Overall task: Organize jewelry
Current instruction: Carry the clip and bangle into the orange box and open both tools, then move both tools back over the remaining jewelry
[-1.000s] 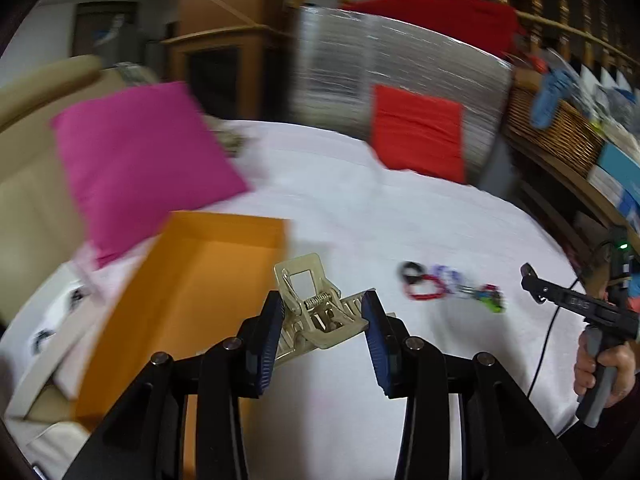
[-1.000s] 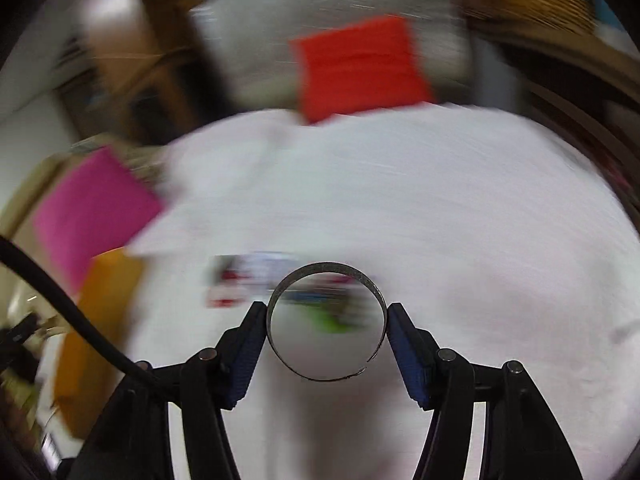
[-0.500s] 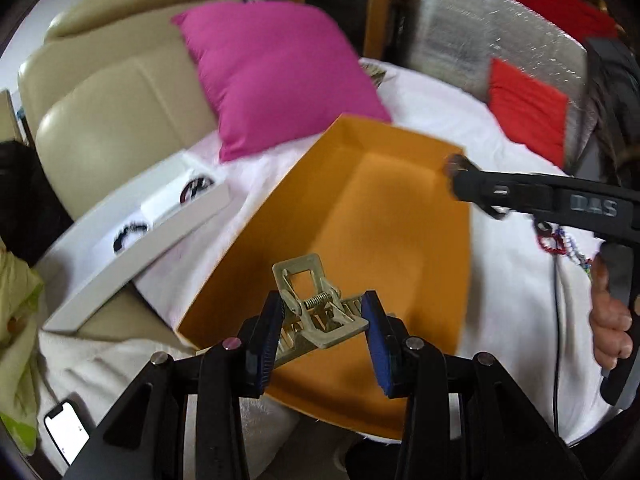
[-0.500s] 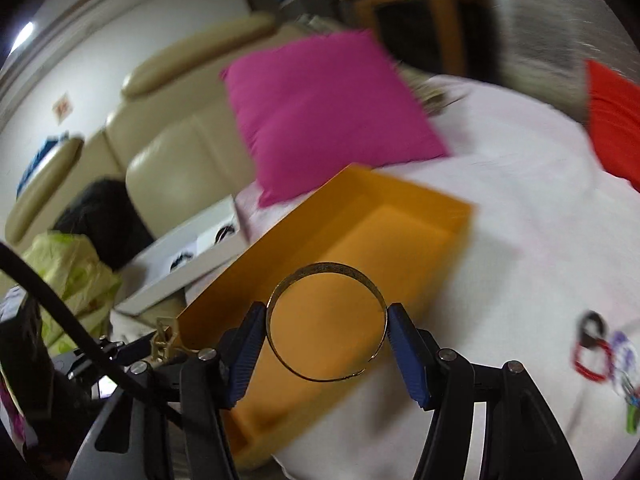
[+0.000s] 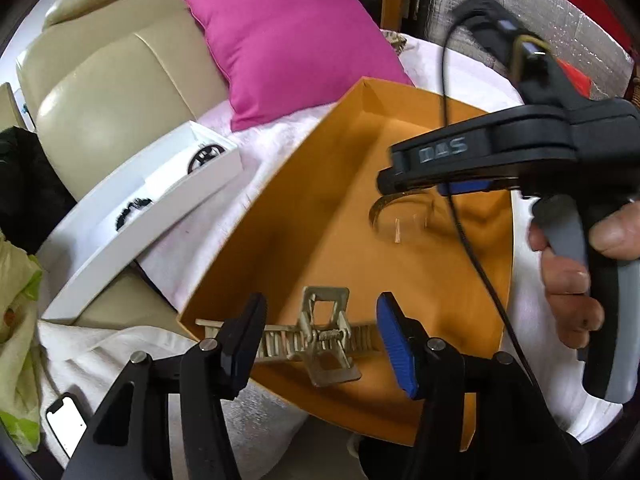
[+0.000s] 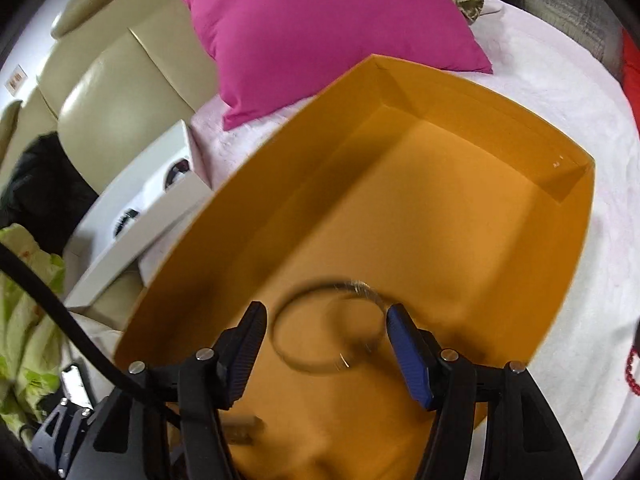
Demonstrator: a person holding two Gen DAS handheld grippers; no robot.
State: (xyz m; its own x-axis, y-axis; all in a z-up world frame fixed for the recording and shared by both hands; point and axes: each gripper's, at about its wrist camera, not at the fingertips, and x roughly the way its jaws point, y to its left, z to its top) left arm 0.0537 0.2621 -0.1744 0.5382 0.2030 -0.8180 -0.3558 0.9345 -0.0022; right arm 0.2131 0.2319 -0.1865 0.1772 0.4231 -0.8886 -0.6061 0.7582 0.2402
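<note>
**Letting both pieces drop into the box**

The left gripper (image 5: 322, 336) hangs over the near edge of the shallow orange cardboard box (image 5: 336, 184). Its jaws are opening, and the pale gold metal hair clip with comb teeth (image 5: 320, 340) lies between them on the box floor, clear of both pads. The right gripper (image 6: 326, 340) stands further in over the same box. The thin silver metal bangle (image 6: 332, 324) sits between its jaws, blurred and tilted, its far side at the blue pad (image 6: 408, 352) and a gap showing at the other; it looks freed and dropping, though the blur leaves that uncertain.

To finish well, I would spread both sets of jaws fully before lifting, then rise straight up so no pad drags a piece back over the rim. The clip lies close to the near wall, so the left side needs the cleaner exit. The black cable (image 5: 472, 240) hanging from the right tool crosses the box and should stay off the bangle. Beads (image 6: 632, 372) off to the right await collection.
</note>
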